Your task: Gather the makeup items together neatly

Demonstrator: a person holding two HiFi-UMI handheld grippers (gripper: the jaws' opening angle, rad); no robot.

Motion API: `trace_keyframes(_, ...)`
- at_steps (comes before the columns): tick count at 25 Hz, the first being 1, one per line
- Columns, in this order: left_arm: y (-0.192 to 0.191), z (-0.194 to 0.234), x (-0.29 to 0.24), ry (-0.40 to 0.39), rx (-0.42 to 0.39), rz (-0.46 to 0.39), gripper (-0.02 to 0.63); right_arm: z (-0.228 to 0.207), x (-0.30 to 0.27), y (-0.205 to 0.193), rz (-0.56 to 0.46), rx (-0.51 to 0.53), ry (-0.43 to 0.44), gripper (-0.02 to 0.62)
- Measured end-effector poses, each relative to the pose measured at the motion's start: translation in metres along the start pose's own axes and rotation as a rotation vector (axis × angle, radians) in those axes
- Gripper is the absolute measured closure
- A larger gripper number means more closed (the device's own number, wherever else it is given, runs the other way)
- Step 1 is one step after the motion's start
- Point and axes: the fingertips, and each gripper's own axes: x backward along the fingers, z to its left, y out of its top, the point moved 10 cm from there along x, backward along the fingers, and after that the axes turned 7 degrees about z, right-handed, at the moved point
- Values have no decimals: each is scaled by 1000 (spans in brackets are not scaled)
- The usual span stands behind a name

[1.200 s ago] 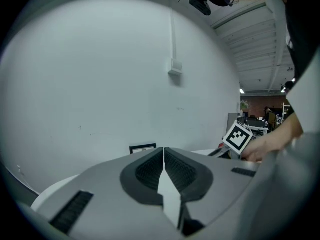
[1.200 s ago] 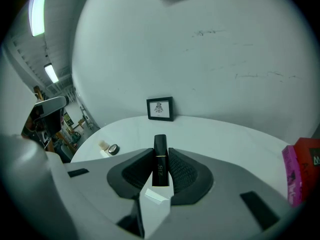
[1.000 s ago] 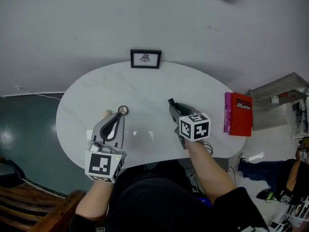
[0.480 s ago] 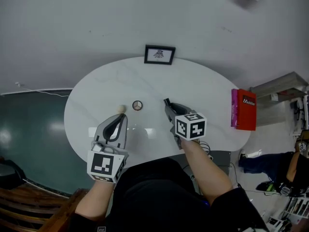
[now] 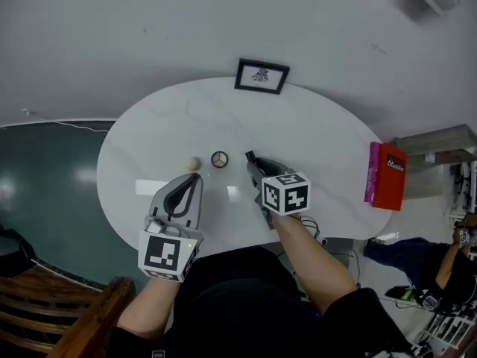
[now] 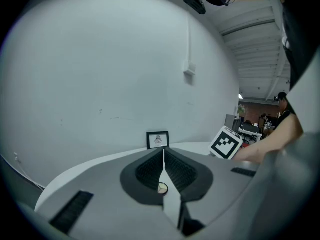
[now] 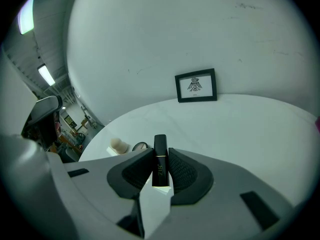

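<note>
My right gripper [image 5: 255,165] is shut on a black lipstick tube [image 7: 160,160], which sticks out past its fingertips and hangs just right of a round compact [image 5: 219,159] on the white table [image 5: 313,133]. A beige makeup sponge [image 5: 194,163] lies left of the compact. My left gripper [image 5: 194,180] is shut and holds nothing, its tips just in front of the sponge. The left gripper view shows the compact [image 6: 163,188] in the gap below the closed jaws. In the right gripper view the sponge [image 7: 119,144] and the compact [image 7: 140,146] lie ahead to the left.
A small black picture frame [image 5: 261,75] stands at the table's far edge. A red box [image 5: 386,176] sits at the right end. A flat white piece [image 5: 149,188] lies left of my left gripper. A dark wooden chair [image 5: 67,327] is at the lower left.
Both grippers have moved forward over the table. The right one has carried the lipstick left, much closer to the compact. The left one now points at the sponge.
</note>
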Motion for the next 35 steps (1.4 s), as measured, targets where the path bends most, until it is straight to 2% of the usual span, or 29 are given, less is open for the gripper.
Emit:
trace_keyframes(11,-7,9,-15,25,55,33,588,-6,-38,1,48,-10,11,489)
trace_keyframes(15,-11,17,-16,48,39,48,588,-7,-50,4,61,-2,-8,489)
trace_keyframes(23,-11,28,-20,65,68,62,588,-14,-62,8,76,-21,-55,486)
trace_keyframes(26,-10,29,-22,61,63,58,588,-12,-64,9,84,-38,-36,478)
trace_keyframes(30,-8,29,-24,52,76,57,588,-9,-62,6,89,-54,-21,434)
trace_keyframes(35,-5,30,-23,48,80,50,588,-8,-55,-3,105,-67,-6,434)
